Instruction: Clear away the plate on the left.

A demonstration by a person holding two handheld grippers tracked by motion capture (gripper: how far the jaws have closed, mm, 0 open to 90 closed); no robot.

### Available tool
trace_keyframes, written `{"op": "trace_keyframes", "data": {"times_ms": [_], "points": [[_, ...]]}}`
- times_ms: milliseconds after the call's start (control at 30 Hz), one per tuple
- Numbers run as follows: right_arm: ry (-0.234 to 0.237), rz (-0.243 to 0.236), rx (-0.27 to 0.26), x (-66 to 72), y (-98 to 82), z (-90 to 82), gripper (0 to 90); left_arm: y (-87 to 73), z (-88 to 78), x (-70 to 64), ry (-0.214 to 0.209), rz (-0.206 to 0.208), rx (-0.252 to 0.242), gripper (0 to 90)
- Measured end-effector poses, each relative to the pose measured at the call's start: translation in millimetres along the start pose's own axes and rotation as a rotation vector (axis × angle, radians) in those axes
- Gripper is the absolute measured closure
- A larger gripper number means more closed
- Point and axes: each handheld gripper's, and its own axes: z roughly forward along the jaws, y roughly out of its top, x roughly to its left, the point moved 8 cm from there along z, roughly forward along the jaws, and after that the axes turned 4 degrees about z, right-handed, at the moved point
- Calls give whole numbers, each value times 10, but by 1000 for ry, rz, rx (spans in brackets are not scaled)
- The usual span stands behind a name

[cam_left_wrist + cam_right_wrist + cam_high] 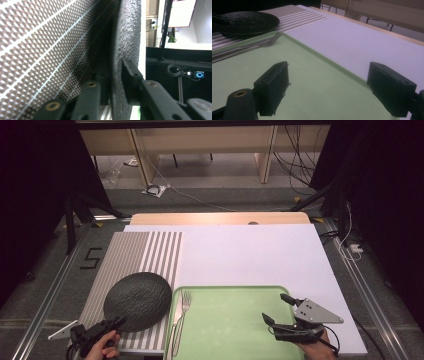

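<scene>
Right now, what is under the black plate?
Under the black plate lies the striped placemat. The left gripper pinches the plate's near rim; the mat beneath its middle is covered.

plate (138, 301) | black, round, rough-textured | flat on striped mat, near edge in left claw (119, 321)

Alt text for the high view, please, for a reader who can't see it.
The left gripper grips the near rim of a dark round plate lying on a striped placemat. The right gripper hovers open above a green tray, with a fork along the tray's left edge.
</scene>
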Motion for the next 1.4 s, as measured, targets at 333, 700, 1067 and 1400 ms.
{"op": "trace_keyframes", "data": {"times_ms": [333,700,1067,1400], "points": [[1,-2,-1,0,1,0,185,-23,41,-31,-22,34,6,831],[2,0,-2,-1,2,-2,185,-36,46,-61,-45,45,13,827],[2,3,-1,-3,1,-2,185,-50,43,-89,-90,19,23,835],[2,6,0,-6,2,-5,185,-73,42,-148,-131,20,23,833]]}}
